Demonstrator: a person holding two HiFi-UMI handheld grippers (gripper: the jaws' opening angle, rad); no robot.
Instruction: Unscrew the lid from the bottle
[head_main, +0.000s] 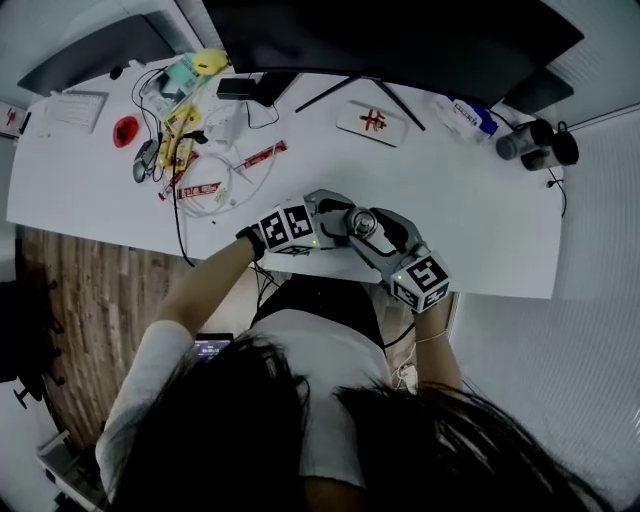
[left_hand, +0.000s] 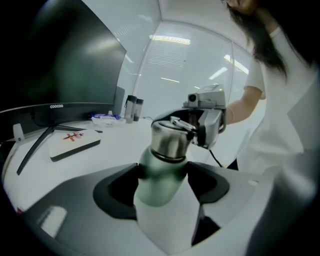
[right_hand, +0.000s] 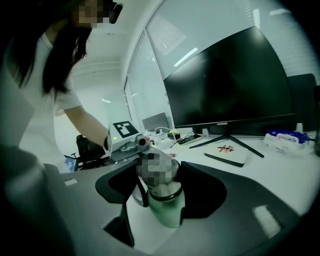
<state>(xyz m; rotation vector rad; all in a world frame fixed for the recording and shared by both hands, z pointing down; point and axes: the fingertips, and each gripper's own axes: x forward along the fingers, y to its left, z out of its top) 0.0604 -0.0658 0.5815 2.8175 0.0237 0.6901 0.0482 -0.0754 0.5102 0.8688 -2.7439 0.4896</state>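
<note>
I hold the bottle (left_hand: 159, 175) two ways.
My left gripper (head_main: 333, 218) pinches its green body; my right gripper (head_main: 372, 232) clamps the lid (left_hand: 169, 137).

Near edge, centre: left tongs (left_hand: 161, 186) clamp the bottle (right_hand: 165, 212) and right tongs (right_hand: 159, 180) clamp its lid (left_hand: 170, 139); the two crowd in from either side, leaving only the way from above
Right of the tongs: bare white surface (head_main: 475, 220); open room
Back left: cables (head_main: 215, 185) and small clutter; no clear low path
Back centre: monitor stand (head_main: 350, 88) legs and a flat white box (head_main: 373, 122) in the way
Back right corner: two dark cylinders (head_main: 535, 145) standing together
</note>
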